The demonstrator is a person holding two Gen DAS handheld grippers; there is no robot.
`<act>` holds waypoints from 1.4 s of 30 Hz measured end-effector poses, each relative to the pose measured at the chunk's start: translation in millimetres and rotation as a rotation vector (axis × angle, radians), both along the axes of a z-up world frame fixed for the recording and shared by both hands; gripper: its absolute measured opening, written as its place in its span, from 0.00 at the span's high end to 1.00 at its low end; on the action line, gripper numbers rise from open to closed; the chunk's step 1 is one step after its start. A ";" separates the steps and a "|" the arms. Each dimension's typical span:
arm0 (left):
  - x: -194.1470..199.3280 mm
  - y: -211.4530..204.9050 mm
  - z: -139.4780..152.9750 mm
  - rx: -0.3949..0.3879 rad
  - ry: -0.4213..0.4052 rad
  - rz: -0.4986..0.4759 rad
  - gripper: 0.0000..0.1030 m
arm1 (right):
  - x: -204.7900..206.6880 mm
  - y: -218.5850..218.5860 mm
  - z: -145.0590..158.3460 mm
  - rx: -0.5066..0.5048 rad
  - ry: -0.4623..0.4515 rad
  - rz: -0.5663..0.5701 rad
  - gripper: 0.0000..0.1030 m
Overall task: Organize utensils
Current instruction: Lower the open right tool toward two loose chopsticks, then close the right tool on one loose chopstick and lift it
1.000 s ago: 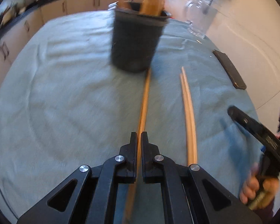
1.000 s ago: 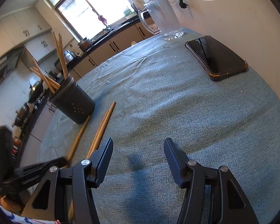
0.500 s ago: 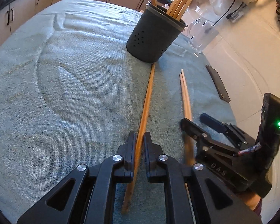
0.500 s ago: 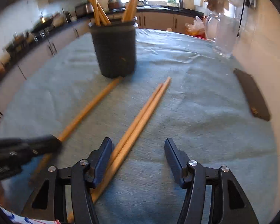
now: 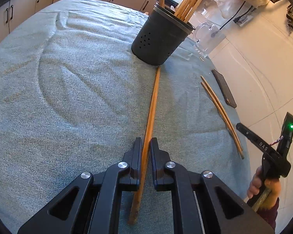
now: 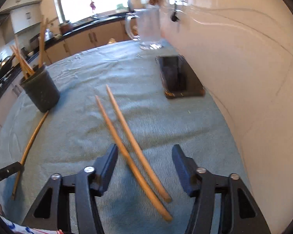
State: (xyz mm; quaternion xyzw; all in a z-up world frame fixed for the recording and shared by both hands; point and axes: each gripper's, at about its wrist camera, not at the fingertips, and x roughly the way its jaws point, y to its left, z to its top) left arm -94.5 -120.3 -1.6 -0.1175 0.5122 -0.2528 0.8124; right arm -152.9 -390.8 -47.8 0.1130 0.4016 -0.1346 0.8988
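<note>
The left gripper (image 5: 146,146) has its jaws nearly together around the long single wooden stick (image 5: 153,105), gripping it near the butt end so the shaft runs forward between the fingers toward the black perforated plastic utensil holder (image 5: 160,39); the far tip lies at the holder's base. That low grip probably leaves enough length to swing the stick upright and drop it in beside the wooden sticks (image 5: 189,3) already standing there.

The right gripper (image 6: 144,159) hangs with jaws wide apart straddling the pair of thin wooden chopsticks (image 6: 125,136), which lie side by side on the teal cloth-covered table (image 6: 166,120) toward its right edge. Motion blur makes it hard to say whether the fingers touch them.

A black smartphone (image 6: 177,78) lies near the right edge, a clear glass mug (image 6: 148,29) at the far corner beyond it.
</note>
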 end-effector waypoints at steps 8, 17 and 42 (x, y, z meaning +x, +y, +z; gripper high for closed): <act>1.2 -2.3 0.4 0.016 0.000 0.006 0.91 | 36.1 13.4 -1.8 0.072 0.003 0.276 0.49; 3.1 -4.0 -0.1 0.018 0.000 0.011 0.91 | 59.3 6.4 -12.5 0.127 0.080 0.318 0.52; 0.2 -7.3 0.8 0.052 0.014 0.004 0.93 | 36.2 159.4 -18.3 -0.048 0.171 0.612 0.90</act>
